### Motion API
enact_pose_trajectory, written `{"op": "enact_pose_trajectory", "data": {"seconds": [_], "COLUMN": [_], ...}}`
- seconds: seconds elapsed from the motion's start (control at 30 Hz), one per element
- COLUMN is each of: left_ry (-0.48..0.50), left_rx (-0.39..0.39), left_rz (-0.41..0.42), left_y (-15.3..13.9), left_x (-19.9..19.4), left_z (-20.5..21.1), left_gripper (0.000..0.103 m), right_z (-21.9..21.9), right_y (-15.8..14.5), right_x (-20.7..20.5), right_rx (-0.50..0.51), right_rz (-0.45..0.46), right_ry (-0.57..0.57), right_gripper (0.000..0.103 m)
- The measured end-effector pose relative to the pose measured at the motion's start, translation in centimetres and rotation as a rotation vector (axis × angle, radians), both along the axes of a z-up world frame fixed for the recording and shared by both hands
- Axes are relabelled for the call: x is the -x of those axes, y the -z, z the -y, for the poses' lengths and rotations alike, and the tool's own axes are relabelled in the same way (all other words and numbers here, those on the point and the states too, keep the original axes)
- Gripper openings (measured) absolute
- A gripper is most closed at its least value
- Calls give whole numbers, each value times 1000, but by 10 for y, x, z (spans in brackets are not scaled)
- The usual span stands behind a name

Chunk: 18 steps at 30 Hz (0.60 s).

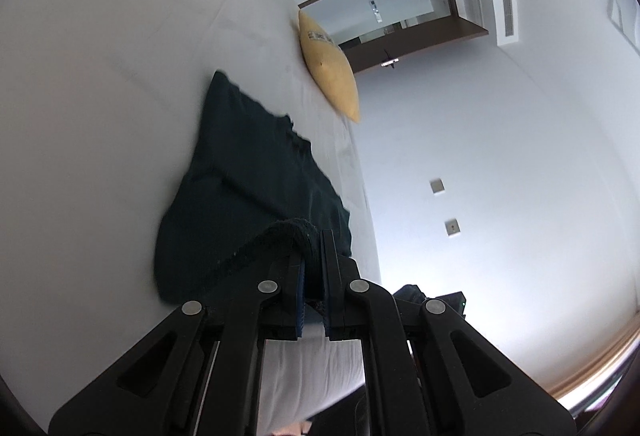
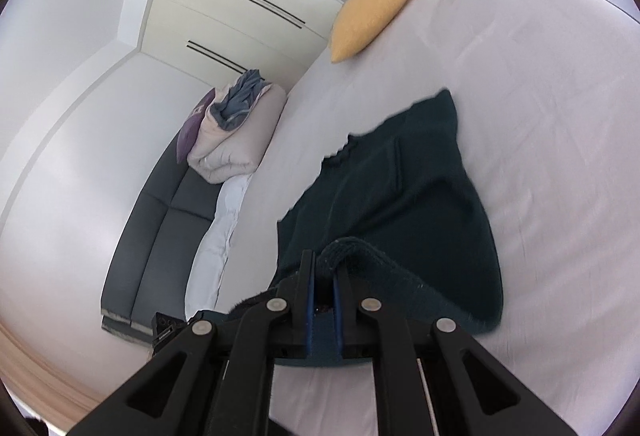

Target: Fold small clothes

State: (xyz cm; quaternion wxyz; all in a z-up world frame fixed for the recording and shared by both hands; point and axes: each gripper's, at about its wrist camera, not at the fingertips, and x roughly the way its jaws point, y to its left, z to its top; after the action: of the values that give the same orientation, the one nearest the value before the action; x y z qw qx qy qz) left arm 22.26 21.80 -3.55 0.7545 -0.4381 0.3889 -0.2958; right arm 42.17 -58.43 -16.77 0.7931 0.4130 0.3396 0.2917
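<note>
Both claws, left claw (image 1: 314, 268) and right claw (image 2: 324, 276), clamped shut on dark green knitted garment (image 1: 256, 171) hem, lifted off white bed (image 1: 100, 55). Mid-fold; next, carry hem ahead onto far edge.

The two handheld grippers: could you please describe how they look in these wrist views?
The left gripper and right gripper look alike: matte black angular linkage arms with round silver pivot pins, and straight black fingers lined with blue pads. No cables, markings or sleeves show.
</note>
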Motion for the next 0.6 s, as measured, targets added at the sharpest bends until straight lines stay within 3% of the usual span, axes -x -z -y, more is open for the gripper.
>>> {"op": "enact_pose_trajectory", "data": {"seconds": [0.37,0.6], "left_ry": [-25,-54], "left_rx": [-48,-81], "left_rz": [-1,-49], "left_y": [-12,12], "left_x": [-123,-188], "left_z": [31,42], "left_gripper": [5,5], "right_z": [-5,-5], "right_y": [7,29], "right_x": [-107,-159], "right_rx": [13,25], "right_rz": [-28,-69], "right_ry": [60,94], "right_gripper": [9,9]}}
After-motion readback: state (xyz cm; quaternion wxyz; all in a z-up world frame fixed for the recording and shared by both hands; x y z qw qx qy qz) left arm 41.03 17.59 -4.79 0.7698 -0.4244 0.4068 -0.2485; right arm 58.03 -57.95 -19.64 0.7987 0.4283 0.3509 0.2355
